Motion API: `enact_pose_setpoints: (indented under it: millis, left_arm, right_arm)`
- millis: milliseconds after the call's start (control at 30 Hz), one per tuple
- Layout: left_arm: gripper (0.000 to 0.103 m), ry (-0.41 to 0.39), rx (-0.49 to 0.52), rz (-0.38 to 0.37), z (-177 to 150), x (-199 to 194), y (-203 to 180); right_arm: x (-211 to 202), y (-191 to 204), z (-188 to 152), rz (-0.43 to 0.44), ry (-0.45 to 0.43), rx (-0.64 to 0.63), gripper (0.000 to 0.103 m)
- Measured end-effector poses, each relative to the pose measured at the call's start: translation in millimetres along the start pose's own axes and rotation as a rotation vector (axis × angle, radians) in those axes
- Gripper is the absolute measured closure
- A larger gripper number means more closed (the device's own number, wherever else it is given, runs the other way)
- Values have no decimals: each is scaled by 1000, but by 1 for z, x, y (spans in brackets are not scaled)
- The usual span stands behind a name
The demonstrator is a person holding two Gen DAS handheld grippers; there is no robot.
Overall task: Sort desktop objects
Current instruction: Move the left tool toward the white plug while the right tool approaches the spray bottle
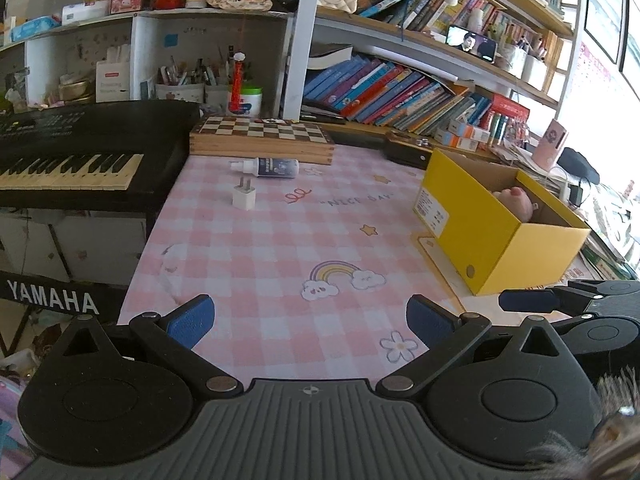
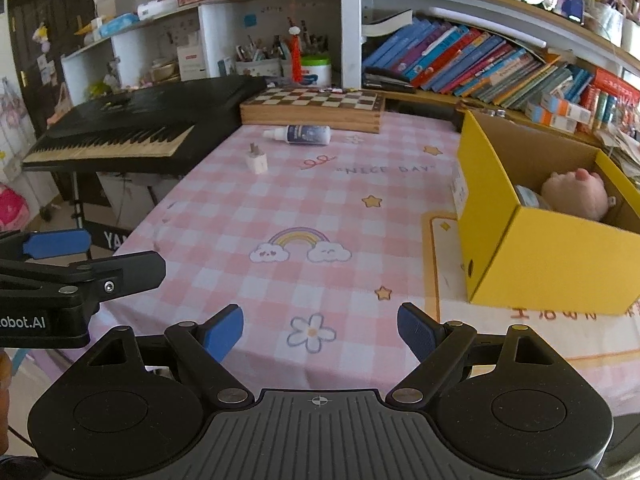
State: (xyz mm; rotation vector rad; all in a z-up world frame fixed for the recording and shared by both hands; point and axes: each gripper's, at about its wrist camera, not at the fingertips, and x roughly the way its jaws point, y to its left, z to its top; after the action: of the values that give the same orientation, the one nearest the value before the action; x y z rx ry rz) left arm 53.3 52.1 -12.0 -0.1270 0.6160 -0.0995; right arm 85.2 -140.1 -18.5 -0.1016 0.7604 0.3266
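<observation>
A tabletop [image 1: 280,240] covered in a pink checked cloth with rainbow, star and flower prints is seen from both wrist views. The left claw [image 1: 310,322] is held low over the near edge, jaws spread wide, nothing between the blue pads [image 1: 192,320]. The right claw [image 2: 320,330] is likewise released, blue pads [image 2: 224,332] wide apart over a flower print, nothing gripped. Each claw is caught in the other's view: the right one at the right edge of the left view [image 1: 528,301], the left one at the left edge of the right view [image 2: 56,242]; the two are side by side, apart. A white charger plug [image 1: 244,196] is stood on the cloth at the far left part, prongs up. Just beyond it a small spray bottle [image 1: 266,168] with a dark label is laid on its side, white nozzle pointing left, near but not touching the plug. Behind the bottle a folded wooden chessboard [image 1: 262,138] is set along the back edge. A yellow cardboard box [image 1: 496,236] is open on the right side of the tabletop, well apart from plug and bottle; a pink plush toy [image 2: 576,196] is inside it, with something grey beside it that cannot be identified. A black keyboard [image 1: 80,152] marked YAMAHA is placed off the left edge. Shelves with slanted books [image 1: 400,92] and a cup of pens [image 1: 180,88] are behind.
</observation>
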Motion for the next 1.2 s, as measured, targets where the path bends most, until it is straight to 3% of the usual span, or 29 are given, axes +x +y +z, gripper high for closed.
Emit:
enact_pose_setpoints:
  millis: [233,633,833,1100,1200]
  left_arm:
    - [0,-5,8,20,20,27,-2]
    - [0,-13,-81,113,60,85,14]
    - [0,-24,-112,125,77,112,21]
    - [3,-9,-114,175,98,164,31]
    - [12,16,-100,204,102,191,35]
  right_arm:
    - [29,-15,27,29,-2,-8,16]
    - [84,-42,79,70,-17,-17,16]
    - [115,-52,104,99,-16,-24,16]
    - [156,-62,154,117,-62,-56,16]
    - [172,-62,172,138,-65,-70,16]
